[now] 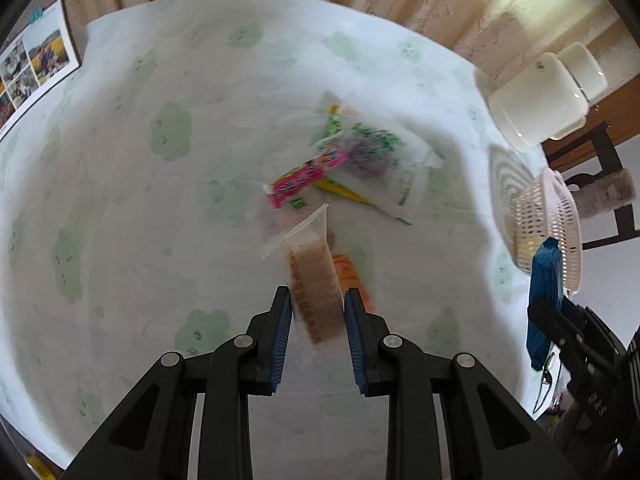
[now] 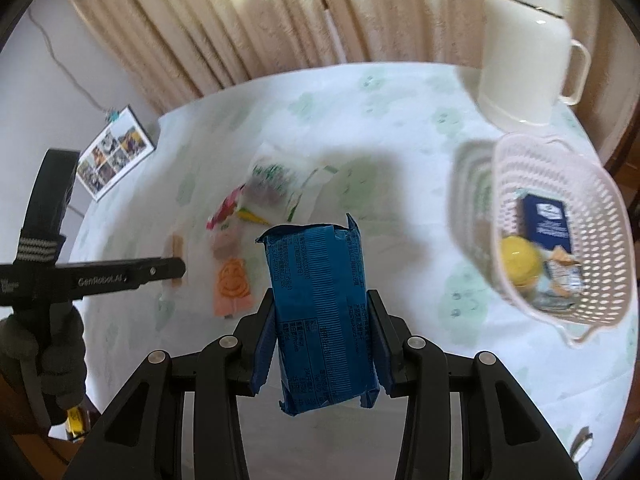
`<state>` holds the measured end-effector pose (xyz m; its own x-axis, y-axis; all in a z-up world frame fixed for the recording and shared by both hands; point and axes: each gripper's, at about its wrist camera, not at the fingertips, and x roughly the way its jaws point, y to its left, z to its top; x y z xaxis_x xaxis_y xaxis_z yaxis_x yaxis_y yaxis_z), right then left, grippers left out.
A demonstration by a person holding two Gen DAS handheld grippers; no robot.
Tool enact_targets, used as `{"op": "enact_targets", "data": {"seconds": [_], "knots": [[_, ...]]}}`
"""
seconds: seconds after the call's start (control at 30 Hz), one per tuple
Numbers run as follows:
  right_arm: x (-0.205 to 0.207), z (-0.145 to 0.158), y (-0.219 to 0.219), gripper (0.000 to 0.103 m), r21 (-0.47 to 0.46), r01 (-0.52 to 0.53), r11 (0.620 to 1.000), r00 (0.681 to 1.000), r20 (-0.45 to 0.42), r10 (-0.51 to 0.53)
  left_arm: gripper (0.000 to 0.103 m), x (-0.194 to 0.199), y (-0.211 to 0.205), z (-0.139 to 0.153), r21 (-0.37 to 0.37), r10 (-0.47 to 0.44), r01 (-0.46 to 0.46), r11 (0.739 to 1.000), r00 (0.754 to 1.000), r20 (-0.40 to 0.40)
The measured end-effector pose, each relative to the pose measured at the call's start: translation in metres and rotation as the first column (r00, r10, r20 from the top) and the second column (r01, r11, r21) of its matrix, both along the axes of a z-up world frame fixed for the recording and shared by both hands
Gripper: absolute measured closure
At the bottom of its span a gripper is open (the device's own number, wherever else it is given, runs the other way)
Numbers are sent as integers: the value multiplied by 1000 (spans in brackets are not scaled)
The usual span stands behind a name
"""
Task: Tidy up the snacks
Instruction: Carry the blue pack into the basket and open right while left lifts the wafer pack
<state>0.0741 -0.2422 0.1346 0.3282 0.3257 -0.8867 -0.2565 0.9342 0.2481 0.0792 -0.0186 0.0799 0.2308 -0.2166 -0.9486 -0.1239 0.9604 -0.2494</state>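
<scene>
My left gripper [image 1: 317,294] is shut on a brown wafer packet [image 1: 314,276] in a clear wrapper, held above the table. In the right wrist view, the left gripper [image 2: 176,270] shows side-on at the left. My right gripper [image 2: 321,296] is shut on a blue snack packet [image 2: 320,280], held upright above the cloth. Loose snacks lie mid-table: a pink packet [image 1: 306,178], a clear bag with green print [image 1: 372,148] and an orange pumpkin packet [image 2: 232,284]. The white perforated basket [image 2: 600,200] on the right holds a dark blue box [image 2: 546,220] and a yellow item [image 2: 520,260].
A round table wears a white cloth with green flowers [image 1: 168,132]. A white jug [image 2: 524,68] stands at the back right beside the basket. A photo sheet [image 2: 116,152] lies at the far left edge. Curtains hang behind. A gloved hand [image 2: 60,344] grips the left tool.
</scene>
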Motion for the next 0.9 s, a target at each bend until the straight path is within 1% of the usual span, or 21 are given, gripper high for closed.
{"op": "enact_targets", "data": {"seconds": [0.37,0.57,0.7,0.77,0.83,0.87,0.9], "knots": [[0,27,-64,60,-13,134,991,988,77,-132,79,-6,-35,23,0,-47,47,999,998,44],[11,38,-105,60,-40,227,973,967,130,-220,79,-11,-49,31,7,-69,69,998,996,59],[22,41,-126,60,-83,280,956,950,165,-264,79,-11,-57,32,13,-80,80,997,995,59],[27,38,-134,59,-105,306,946,943,167,-287,79,-11,-62,34,15,-88,87,996,994,61],[29,36,-144,54,-102,327,940,938,158,-309,79,-11,-67,36,16,-95,94,995,993,66],[28,37,-146,46,-100,336,936,935,159,-318,79,-11,-69,37,16,-99,98,995,993,68],[27,37,-150,41,-97,345,934,931,162,-327,79,-10,-73,37,16,-104,103,995,992,70]]}}
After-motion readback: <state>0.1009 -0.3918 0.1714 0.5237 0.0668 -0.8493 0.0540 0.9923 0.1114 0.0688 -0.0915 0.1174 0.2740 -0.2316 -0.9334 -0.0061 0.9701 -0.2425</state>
